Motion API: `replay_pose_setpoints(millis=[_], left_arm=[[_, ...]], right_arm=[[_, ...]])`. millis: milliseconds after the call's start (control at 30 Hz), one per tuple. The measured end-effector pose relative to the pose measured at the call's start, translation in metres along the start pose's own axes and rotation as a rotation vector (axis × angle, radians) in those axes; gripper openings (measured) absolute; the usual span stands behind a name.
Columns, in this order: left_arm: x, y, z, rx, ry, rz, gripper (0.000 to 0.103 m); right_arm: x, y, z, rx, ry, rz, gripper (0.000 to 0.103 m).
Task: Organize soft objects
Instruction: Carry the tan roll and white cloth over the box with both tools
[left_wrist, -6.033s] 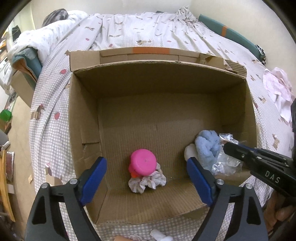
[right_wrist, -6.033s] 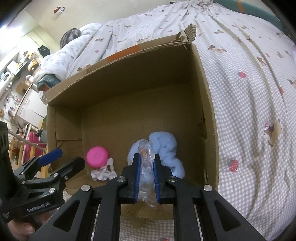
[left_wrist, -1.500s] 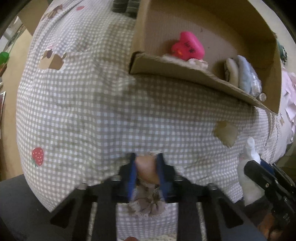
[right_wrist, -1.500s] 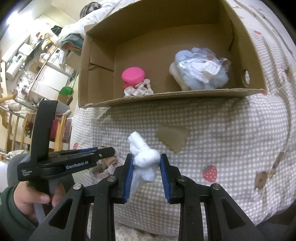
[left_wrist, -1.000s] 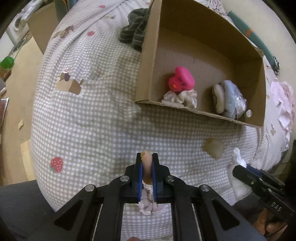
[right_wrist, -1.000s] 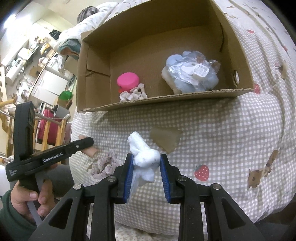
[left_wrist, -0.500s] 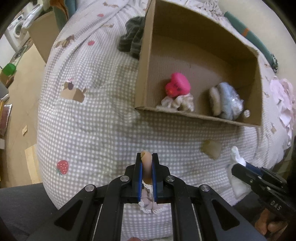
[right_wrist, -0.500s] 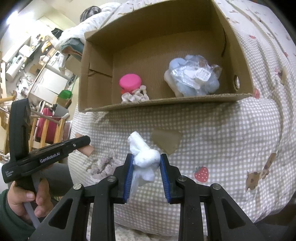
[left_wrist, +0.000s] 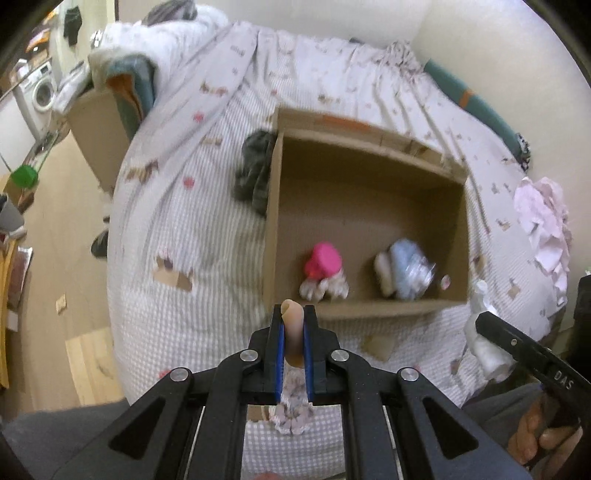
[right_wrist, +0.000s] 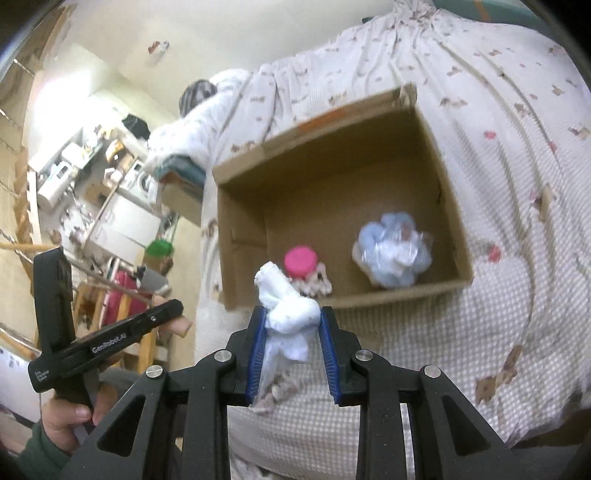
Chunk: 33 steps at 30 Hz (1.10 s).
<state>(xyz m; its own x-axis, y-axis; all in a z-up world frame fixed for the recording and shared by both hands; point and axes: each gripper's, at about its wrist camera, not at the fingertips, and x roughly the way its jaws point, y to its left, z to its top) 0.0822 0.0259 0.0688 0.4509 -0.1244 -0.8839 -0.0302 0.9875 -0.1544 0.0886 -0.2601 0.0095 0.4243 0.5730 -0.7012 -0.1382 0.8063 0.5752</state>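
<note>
Your left gripper (left_wrist: 292, 334) pinches a tan scrunchie (left_wrist: 293, 332) tight, level before the box (left_wrist: 365, 312)'s near edge — your right gripper (right_wrist: 291, 332) clamps a white cloth (right_wrist: 288, 306) beside it.

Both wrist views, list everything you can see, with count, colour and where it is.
cardboard box: one, brown, on the bed
pink toy: one, inside box, left
frilly scrunchie: one, pale, under pink toy
blue plush bundle: one, light blue with clear plastic, inside box, right
dark cloth: one, grey, left of box
bedspread: one, checked
beige item: one, in left gripper
white cloth: one, in right gripper
</note>
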Motion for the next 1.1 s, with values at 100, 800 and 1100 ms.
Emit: replay_pose_setpoints(millis=[100,800,1100], left_arm=[[-0.009,-0.008,0.014,0.025,-0.036,-0.006,0.008],[0.038,-0.03,0.059,0.066,-0.032,-0.053,0.008],[0.083,-0.032,0.048,0.091,0.005,-0.04,0.008]], right_arm=[[-0.011,0.0,0.015,-0.008,-0.025,-0.004,0.03],[0.016,-0.014,0.072,-0.022,-0.071,-0.053,0.03],[0.058,-0.032,0.06,0.001,-0.005,-0.078,0.03]])
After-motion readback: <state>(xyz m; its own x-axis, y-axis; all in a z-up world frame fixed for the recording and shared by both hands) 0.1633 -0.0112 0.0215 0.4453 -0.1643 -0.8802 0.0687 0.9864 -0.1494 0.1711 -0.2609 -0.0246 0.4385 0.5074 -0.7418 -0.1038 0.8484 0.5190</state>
